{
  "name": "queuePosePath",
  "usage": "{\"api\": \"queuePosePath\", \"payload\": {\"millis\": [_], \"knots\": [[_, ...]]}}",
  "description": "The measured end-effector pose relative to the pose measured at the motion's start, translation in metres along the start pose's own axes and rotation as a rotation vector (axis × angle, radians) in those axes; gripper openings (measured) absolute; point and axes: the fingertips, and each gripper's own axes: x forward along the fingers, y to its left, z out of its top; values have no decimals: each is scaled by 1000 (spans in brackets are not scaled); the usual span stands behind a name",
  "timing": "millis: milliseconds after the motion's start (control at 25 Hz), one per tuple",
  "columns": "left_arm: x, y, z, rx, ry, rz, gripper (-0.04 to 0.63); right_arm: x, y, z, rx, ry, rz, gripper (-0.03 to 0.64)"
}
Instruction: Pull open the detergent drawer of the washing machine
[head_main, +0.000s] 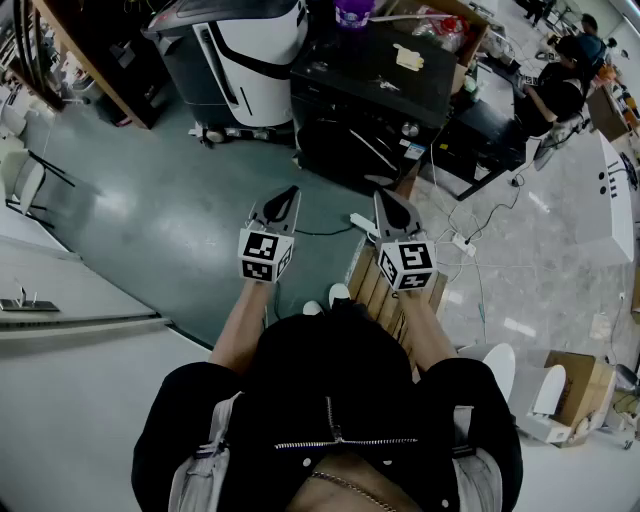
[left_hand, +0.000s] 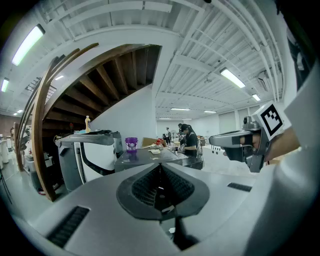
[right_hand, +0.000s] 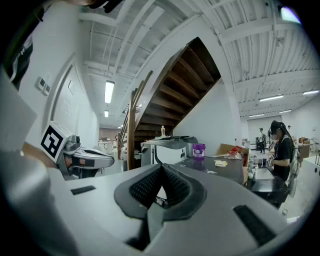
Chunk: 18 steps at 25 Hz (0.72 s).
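Head view: the left gripper (head_main: 289, 192) and right gripper (head_main: 384, 197) hover side by side over the floor (head_main: 150, 200), the washing machine (head_main: 250, 55) well apart at 12 o'clock. Left gripper view: jaws clenched on nothing, machine at 9 o'clock. Right gripper view: jaws likewise clenched, empty, machine at 12 o'clock.

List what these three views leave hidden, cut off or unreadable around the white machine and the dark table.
- Detergent drawer: none can be made out. The white machine is cut off by the head view's top edge and is small in both gripper views.
- Bottle seen above it: label too small, left gripper view.
- Purple cup: contents hidden by its own wall, both gripper views.
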Motion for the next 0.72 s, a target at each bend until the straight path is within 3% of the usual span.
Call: {"api": "queuePosePath", "payload": {"millis": [720], "knots": [[-13,0,-5,2,1,0,23,-4,8,-2,9,13,-11,5]]}}
